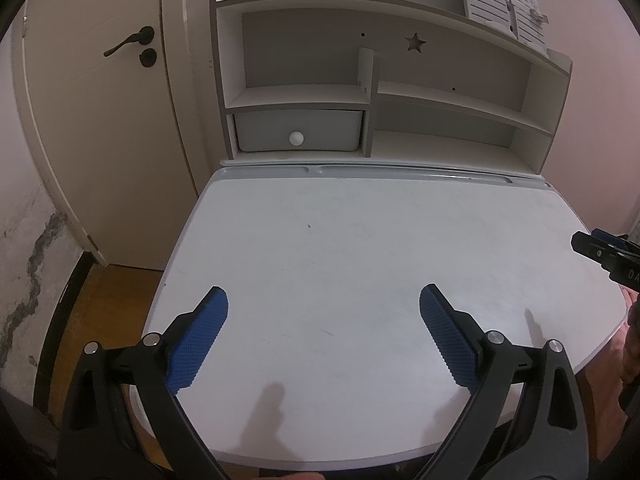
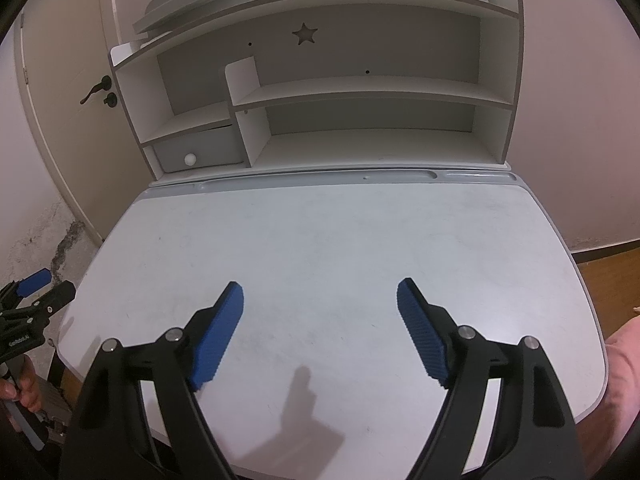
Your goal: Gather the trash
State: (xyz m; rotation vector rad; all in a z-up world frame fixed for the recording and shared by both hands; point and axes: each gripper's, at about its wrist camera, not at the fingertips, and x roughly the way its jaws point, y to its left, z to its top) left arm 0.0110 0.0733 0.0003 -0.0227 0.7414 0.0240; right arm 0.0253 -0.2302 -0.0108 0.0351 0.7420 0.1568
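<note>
White desk [image 1: 360, 240] under two parted hand-held grippers

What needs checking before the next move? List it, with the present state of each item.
1. Left hand-held gripper open, nothing between its pads: ok.
2. Right hand-held gripper open, nothing between its pads: ok.
3. Both grippers apart from each other: ok.
4. Trash to collect on the desk top: not ok, none in view.
5. Trash on the shelf unit: cannot tell; its visible shelves look bare.
6. Drawer shut: ok.
</note>
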